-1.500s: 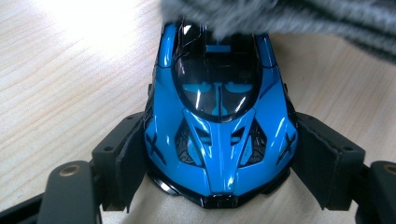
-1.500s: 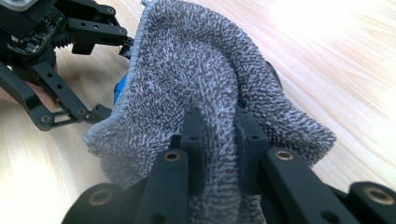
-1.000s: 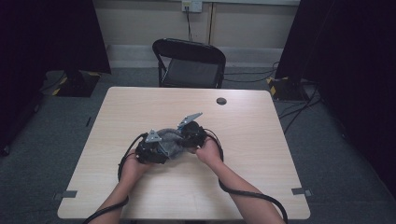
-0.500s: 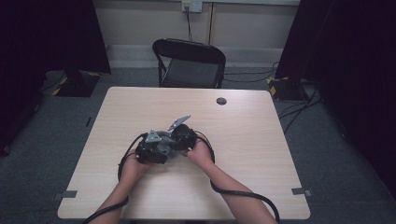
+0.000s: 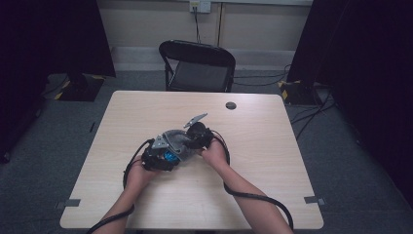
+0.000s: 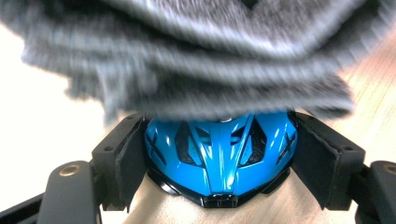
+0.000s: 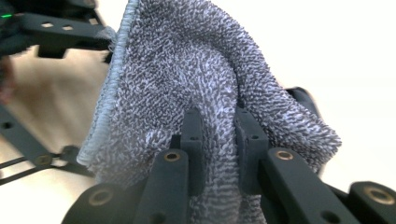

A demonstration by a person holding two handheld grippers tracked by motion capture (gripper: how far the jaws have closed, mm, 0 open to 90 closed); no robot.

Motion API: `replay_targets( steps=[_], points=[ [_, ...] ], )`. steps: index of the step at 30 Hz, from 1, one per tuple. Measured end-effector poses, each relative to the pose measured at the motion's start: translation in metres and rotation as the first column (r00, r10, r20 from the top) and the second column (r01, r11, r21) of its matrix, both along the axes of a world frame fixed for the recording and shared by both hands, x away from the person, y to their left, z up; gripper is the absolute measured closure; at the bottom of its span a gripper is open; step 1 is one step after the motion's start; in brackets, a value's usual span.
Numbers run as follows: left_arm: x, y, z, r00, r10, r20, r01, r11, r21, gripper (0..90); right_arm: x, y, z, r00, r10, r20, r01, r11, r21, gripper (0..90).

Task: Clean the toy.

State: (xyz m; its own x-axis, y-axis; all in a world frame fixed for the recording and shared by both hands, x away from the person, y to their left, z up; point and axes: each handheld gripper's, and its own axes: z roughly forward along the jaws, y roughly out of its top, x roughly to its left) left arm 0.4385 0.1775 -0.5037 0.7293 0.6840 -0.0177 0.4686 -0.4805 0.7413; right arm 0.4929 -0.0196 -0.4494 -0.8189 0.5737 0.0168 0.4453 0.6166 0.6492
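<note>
compared with the picture a second back, both hands sit a little lower and further to the left on the table (image 5: 272, 161) in the high view, and the grey three-cornered plate on the right gripper (image 5: 197, 136) has tipped lower; half a second ago the pair looked much as it does now. the black folding chair (image 5: 197, 66) and the small dark disc (image 5: 231, 105) near the table's far edge lie where they did.

no brand, label or writing can be read on anything here.

the left gripper (image 6: 219, 154) is clamped on a glossy blue toy car (image 6: 219, 158): in the left gripper view its two black pads press the car's flanks, the car's nose points toward the camera, and pale wood shows beneath it. the grey towel (image 6: 196, 60) hangs blurred just above the car and seems to touch its far end.

the right gripper (image 7: 219, 140) is pinched tight on a fold of that grey towel (image 7: 187, 70); in the right gripper view the cloth bulges up between and around the two narrow jaws, its stitched hem running down the left side.

in the high view the two grippers meet at mid-table, the towel (image 5: 178, 141) draped between them and a patch of the blue car (image 5: 169, 156) showing under it at the left gripper (image 5: 158, 158).
</note>
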Motion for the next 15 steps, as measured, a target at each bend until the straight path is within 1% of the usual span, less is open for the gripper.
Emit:
replay_targets(
  steps=[2, 3, 5, 6, 8, 10, 12, 14, 15],
  points=[
    [0.000, 0.000, 0.000, 1.0000, -0.001, 0.000, 0.001, 1.0000, 0.002, 24.0, 0.005, -0.005, -0.001, 0.9997, -0.019, -0.013, 0.019, 1.000, 0.010, 76.9],
    [0.000, 0.000, 0.000, 1.0000, -0.001, 0.001, 0.001, 1.0000, 0.003, 24.0, 0.007, -0.006, -0.002, 0.9996, -0.021, -0.021, 0.021, 1.000, 0.016, 76.9],
    [0.000, 0.000, 0.000, 1.0000, -0.001, 0.000, 0.001, 1.0000, 0.002, 24.0, 0.009, -0.007, -0.002, 0.9995, -0.020, -0.023, 0.021, 1.000, 0.015, 76.9],
    [0.000, 0.000, 0.000, 1.0000, -0.001, 0.000, 0.001, 1.0000, 0.002, 24.0, 0.009, -0.007, -0.002, 0.9995, -0.023, -0.021, 0.023, 1.000, 0.012, 76.9],
    [0.000, 0.000, 0.000, 1.0000, -0.001, 0.000, 0.001, 1.0000, 0.002, 24.0, 0.012, -0.007, -0.001, 0.9995, -0.027, -0.016, 0.027, 1.000, -0.014, 77.0],
    [0.000, 0.000, 0.000, 1.0000, -0.001, 0.000, 0.001, 1.0000, 0.002, 24.0, 0.013, -0.007, 0.000, 0.9995, -0.027, -0.017, 0.027, 0.999, -0.019, 77.1],
    [0.000, 0.000, 0.000, 1.0000, -0.001, 0.001, 0.001, 1.0000, 0.003, 24.0, 0.015, -0.006, 0.001, 0.9995, -0.029, -0.013, 0.029, 0.999, -0.041, 77.3],
    [0.000, 0.000, 0.000, 1.0000, -0.001, 0.001, 0.001, 1.0000, 0.002, 24.0, 0.019, -0.008, 0.002, 0.9983, -0.051, -0.030, 0.049, 0.998, -0.039, 77.2],
    [0.000, 0.000, 0.000, 1.0000, -0.001, 0.001, 0.001, 1.0000, 0.002, 24.0, 0.019, -0.008, 0.002, 0.9983, -0.051, -0.030, 0.049, 0.998, -0.039, 77.2]
  ],
)
